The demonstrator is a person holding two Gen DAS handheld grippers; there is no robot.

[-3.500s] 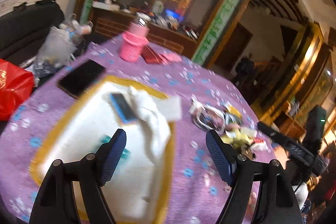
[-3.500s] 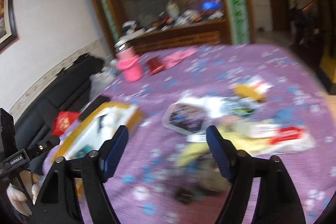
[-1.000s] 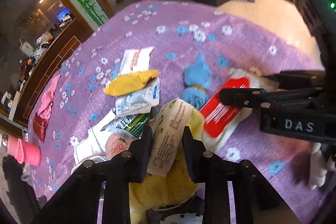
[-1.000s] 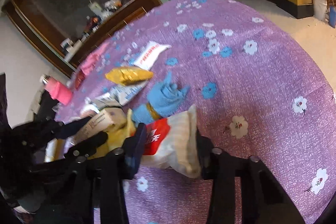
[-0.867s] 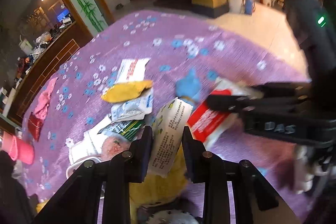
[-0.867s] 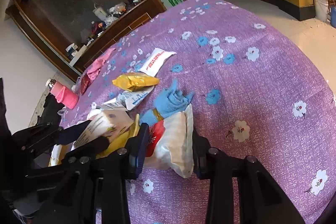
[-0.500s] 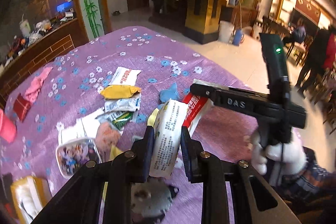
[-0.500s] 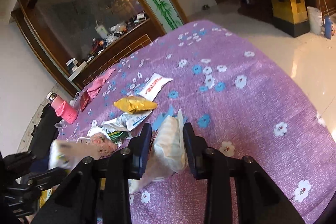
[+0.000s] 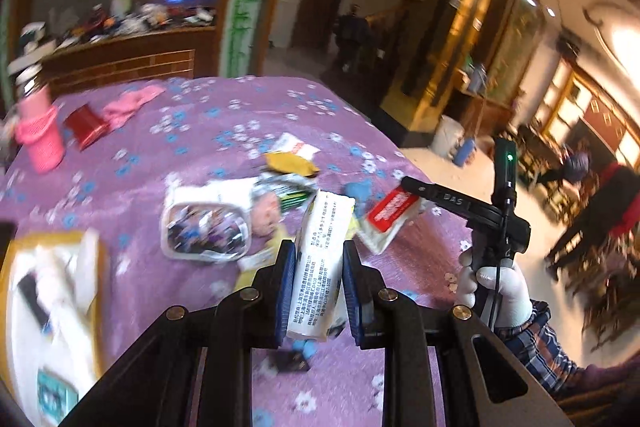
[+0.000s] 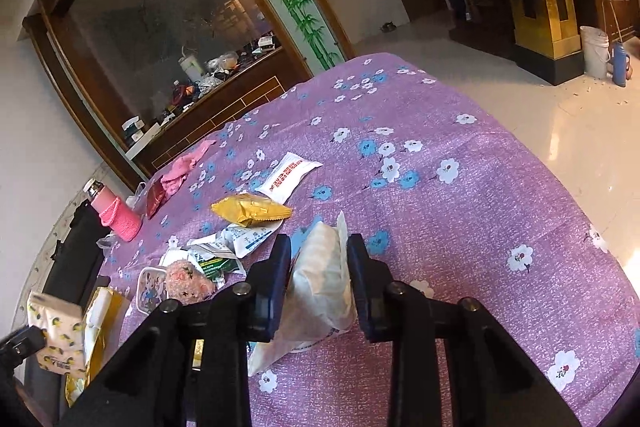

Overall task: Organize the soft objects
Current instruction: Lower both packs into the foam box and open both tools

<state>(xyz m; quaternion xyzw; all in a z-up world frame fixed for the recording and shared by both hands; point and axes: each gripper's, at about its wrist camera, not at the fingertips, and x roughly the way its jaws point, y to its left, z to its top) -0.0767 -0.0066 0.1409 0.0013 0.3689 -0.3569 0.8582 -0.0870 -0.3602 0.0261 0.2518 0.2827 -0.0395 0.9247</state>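
My left gripper (image 9: 318, 287) is shut on a white tissue pack with lemon print (image 9: 320, 263) and holds it above the purple flowered tablecloth (image 9: 192, 131); the pack also shows at the left edge of the right wrist view (image 10: 56, 335). My right gripper (image 10: 318, 287) is shut on a red-and-white tissue pack (image 10: 320, 291), lifted off the cloth; it shows in the left wrist view (image 9: 390, 215). A yellow-rimmed white box (image 9: 48, 303) lies at the left. A pink plush piece (image 10: 186, 281), a yellow pouch (image 10: 250, 211) and a blue cloth (image 9: 358, 189) lie on the table.
A pink bottle (image 10: 114, 213), a red wallet (image 9: 84, 127) and a pink cloth (image 10: 184, 167) sit at the far side. A white sachet (image 10: 286, 177), paper packets (image 10: 240, 239) and a clear lidded tub (image 9: 206, 231) lie mid-table. The table edge drops to tiled floor (image 10: 560, 115) on the right.
Both grippers have risen and pulled back with their packs. The left view has swung left, bringing the yellow-rimmed box into sight.
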